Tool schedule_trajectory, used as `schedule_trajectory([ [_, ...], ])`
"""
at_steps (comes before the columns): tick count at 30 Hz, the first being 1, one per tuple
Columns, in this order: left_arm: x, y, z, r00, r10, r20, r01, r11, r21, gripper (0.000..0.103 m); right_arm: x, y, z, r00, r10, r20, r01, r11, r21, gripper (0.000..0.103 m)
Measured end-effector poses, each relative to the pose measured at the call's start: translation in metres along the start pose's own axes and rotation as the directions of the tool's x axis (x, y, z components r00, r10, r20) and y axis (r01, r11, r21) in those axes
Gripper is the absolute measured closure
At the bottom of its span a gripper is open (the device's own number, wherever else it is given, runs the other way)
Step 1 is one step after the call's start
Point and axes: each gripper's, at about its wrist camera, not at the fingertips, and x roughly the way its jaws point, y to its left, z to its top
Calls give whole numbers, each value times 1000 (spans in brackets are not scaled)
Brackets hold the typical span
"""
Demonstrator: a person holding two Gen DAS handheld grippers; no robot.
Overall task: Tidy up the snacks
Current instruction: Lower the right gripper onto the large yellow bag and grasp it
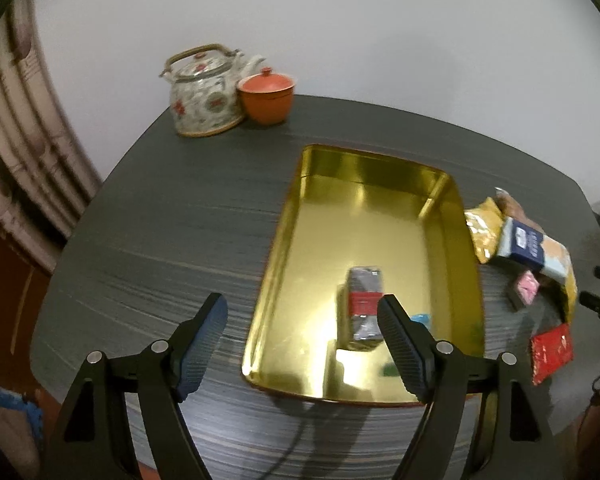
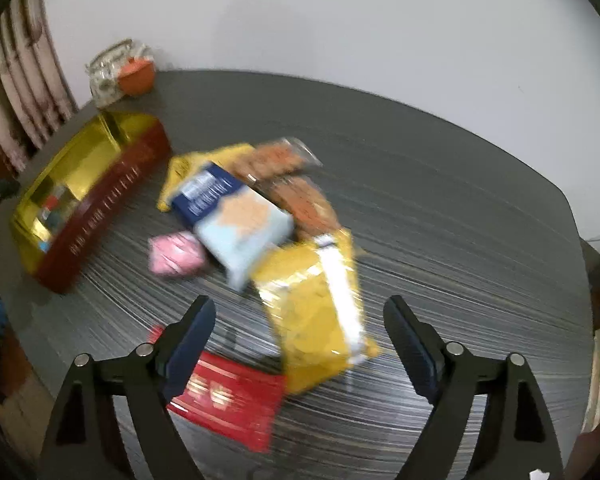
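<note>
Both grippers, left gripper point(image 1: 302, 334) and right gripper point(image 2: 300, 338), gape empty above the table point(image 1: 180, 220).

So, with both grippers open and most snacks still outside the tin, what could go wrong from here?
1. The snacks overlap in a pile: the blue-and-white pack lies across the yellow bag, so lifting one may drag or scatter others.
2. The right gripper hangs over the wide yellow bag; the slippery film could slide off the fingers.
3. The gold tin sits right beside the pile, so a careless reach could push it.
</note>
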Motion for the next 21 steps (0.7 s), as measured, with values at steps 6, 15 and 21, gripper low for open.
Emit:
schedule_trajectory([
  [6,-17,-25,-5,999,-40,10,39,994,100,24,22,-2,-3,999,36,-31,-38,997,-72,15],
  [15,-38,-80,-23,992,-128,-8,125,958,257,24,45,-13,-10,997,76,-19,-77,996,-53,21],
  [21,-30,-133,-34,983,-172,-62,183,905,385,23,46,-24,-22,993,115,1,-115,993,-14,42],
])
